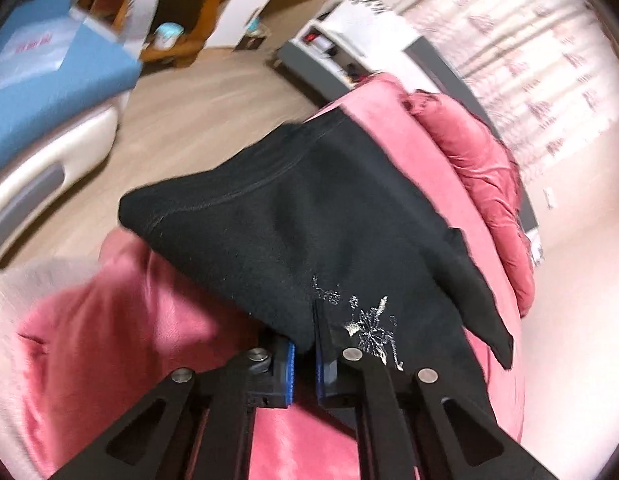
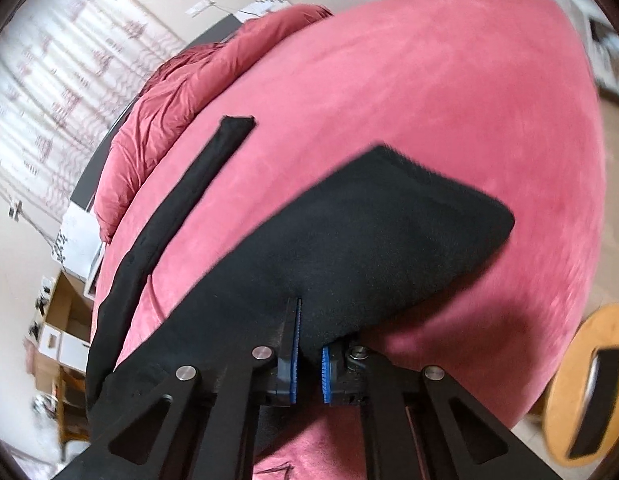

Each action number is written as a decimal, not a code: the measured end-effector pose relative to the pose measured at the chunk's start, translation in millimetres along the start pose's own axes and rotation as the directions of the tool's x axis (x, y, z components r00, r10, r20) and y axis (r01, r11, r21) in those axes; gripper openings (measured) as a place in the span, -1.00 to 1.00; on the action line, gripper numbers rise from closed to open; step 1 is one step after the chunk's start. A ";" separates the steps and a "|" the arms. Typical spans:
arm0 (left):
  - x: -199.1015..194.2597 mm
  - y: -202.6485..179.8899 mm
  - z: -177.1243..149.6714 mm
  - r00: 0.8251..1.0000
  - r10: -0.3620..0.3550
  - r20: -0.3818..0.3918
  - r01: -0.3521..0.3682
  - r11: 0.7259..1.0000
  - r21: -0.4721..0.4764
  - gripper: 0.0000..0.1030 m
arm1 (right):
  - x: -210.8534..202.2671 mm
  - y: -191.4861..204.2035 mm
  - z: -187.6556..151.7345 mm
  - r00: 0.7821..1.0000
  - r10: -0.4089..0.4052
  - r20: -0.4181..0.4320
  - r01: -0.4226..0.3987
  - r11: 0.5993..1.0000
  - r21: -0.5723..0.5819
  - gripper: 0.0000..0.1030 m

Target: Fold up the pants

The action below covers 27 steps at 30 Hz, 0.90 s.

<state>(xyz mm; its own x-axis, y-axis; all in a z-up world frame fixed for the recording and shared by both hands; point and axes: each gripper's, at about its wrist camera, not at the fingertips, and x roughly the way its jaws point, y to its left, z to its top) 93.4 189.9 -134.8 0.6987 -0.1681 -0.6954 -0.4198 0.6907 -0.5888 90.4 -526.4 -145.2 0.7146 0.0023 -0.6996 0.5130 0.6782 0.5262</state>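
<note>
My left gripper (image 1: 305, 354) pinches the edge of the black fleece pants (image 1: 293, 216) beside their silver embroidered flower (image 1: 371, 330), holding them draped above the pink velvety bed cover (image 1: 109, 320). My right gripper (image 2: 308, 354) clamps another fold of the same pants (image 2: 369, 248), which hang over that cover (image 2: 449, 100), with one narrow black strip (image 2: 181, 208) trailing toward the rumpled pink quilt (image 2: 189, 76).

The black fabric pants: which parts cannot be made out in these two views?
- Left wrist: black fabric pants hide the left gripper fingertips.
- Right wrist: the right gripper covers the near hem; the frame edge cuts off the pink velvet bed cover.
</note>
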 end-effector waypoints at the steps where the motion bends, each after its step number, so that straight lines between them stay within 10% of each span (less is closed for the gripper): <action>1: -8.3 -5.3 0.7 1.000 -0.003 0.006 0.003 1.000 0.023 -0.87 | -6.3 5.5 4.2 1.000 -0.008 0.007 0.008 1.000 -0.021 -0.84; 11: -53.1 8.9 -18.9 0.998 -0.006 -0.054 0.007 1.000 0.017 -0.88 | -48.5 -7.9 11.5 0.997 -0.065 0.034 0.067 0.995 -0.076 -0.85; 19: -19.9 26.2 -57.1 0.972 0.169 -0.160 -0.151 0.981 0.122 -0.75 | -14.7 -47.4 -11.3 0.981 -0.176 -0.082 0.171 0.983 -0.062 -0.81; 24: -49.8 39.3 -52.3 0.985 0.067 -0.156 -0.067 0.998 0.005 -0.46 | -19.8 -47.3 -9.7 0.977 -0.198 -0.080 0.190 0.977 -0.101 0.08; 27: -81.8 34.4 -44.2 0.998 0.055 -0.034 -0.055 0.998 0.017 -0.38 | -38.3 -41.6 -2.7 0.960 -0.279 0.010 0.277 0.949 -0.147 0.11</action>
<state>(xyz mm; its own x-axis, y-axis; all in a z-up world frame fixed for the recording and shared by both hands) -3.8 196.3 -116.3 0.6544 -0.1535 -0.7404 -0.4478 0.7103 -0.5431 40.5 -552.7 -141.6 0.5479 -0.1945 -0.8136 0.6152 0.7527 0.2343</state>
